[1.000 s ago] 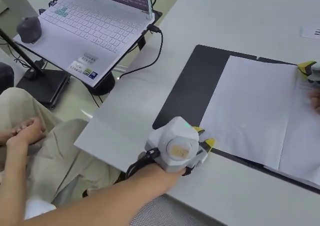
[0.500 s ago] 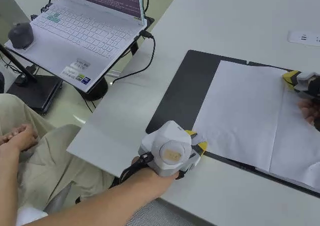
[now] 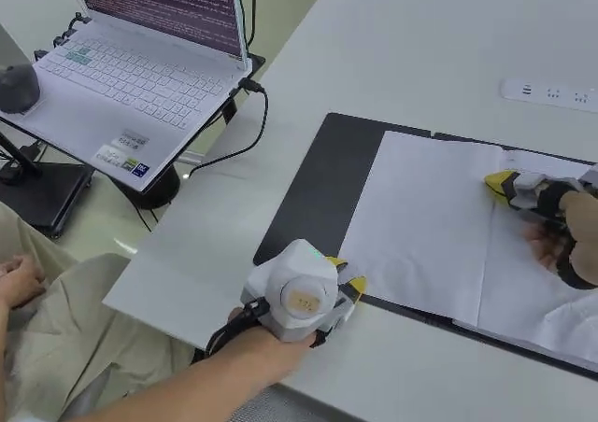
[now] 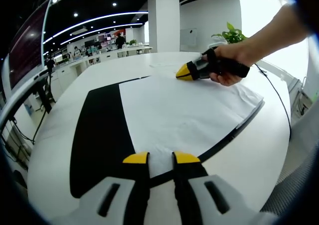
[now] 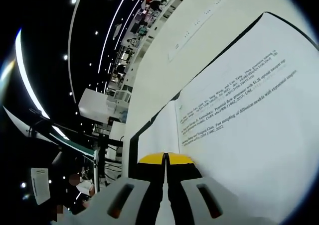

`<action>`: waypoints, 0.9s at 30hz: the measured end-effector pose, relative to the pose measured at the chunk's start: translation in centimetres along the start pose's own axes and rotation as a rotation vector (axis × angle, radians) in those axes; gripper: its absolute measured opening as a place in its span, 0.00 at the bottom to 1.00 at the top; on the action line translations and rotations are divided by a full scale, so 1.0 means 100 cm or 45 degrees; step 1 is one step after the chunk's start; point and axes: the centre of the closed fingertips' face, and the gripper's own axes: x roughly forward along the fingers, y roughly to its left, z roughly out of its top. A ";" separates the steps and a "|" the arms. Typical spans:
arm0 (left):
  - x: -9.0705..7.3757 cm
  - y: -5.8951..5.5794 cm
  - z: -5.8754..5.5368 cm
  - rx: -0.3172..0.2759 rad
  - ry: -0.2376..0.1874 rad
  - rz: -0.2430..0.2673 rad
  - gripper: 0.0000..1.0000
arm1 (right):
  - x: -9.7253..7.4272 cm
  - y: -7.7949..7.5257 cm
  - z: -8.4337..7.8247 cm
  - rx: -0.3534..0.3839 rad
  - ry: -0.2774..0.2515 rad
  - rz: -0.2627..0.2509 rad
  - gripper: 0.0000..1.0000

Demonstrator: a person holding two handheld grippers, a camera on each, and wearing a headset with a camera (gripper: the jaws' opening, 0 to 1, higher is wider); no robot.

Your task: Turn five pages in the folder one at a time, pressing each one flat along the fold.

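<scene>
A black folder [image 3: 318,193] lies open on the white table, a blank white page [image 3: 420,226] turned onto its left half. My right gripper [image 3: 495,181] is shut, its yellow tips resting on the paper at the fold [image 3: 484,263], near the far end. In the right gripper view the closed tips [image 5: 165,158] sit on the crease, with printed text on the right page [image 5: 249,110]. My left gripper [image 3: 348,277] stands at the folder's near edge, its jaws a little apart [image 4: 160,158] over the page corner. The right gripper [image 4: 185,74] also appears in the left gripper view.
An open laptop [image 3: 140,77] on a stand sits off the table's left edge, with a cable [image 3: 234,133] trailing from it. A white power strip [image 3: 551,93] lies at the far right. The person's legs are at the lower left.
The head camera has shifted. My right gripper has slid along the fold toward the person, further onto the page. The left gripper stays at the folder's near edge.
</scene>
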 end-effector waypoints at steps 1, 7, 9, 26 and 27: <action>0.000 0.000 0.000 -0.001 0.000 0.000 0.16 | -0.001 0.000 -0.002 0.003 0.004 0.003 0.00; 0.000 0.000 0.000 0.004 0.001 -0.001 0.16 | -0.012 0.002 -0.020 0.013 0.046 0.025 0.00; 0.000 0.000 0.000 0.007 0.001 -0.001 0.16 | -0.017 0.002 -0.027 0.019 0.056 0.036 0.00; -0.001 -0.001 0.000 0.021 0.005 -0.003 0.16 | -0.052 0.003 -0.088 0.047 0.176 0.082 0.00; -0.001 -0.001 0.000 0.022 0.005 -0.003 0.16 | -0.054 0.002 -0.091 0.048 0.180 0.084 0.00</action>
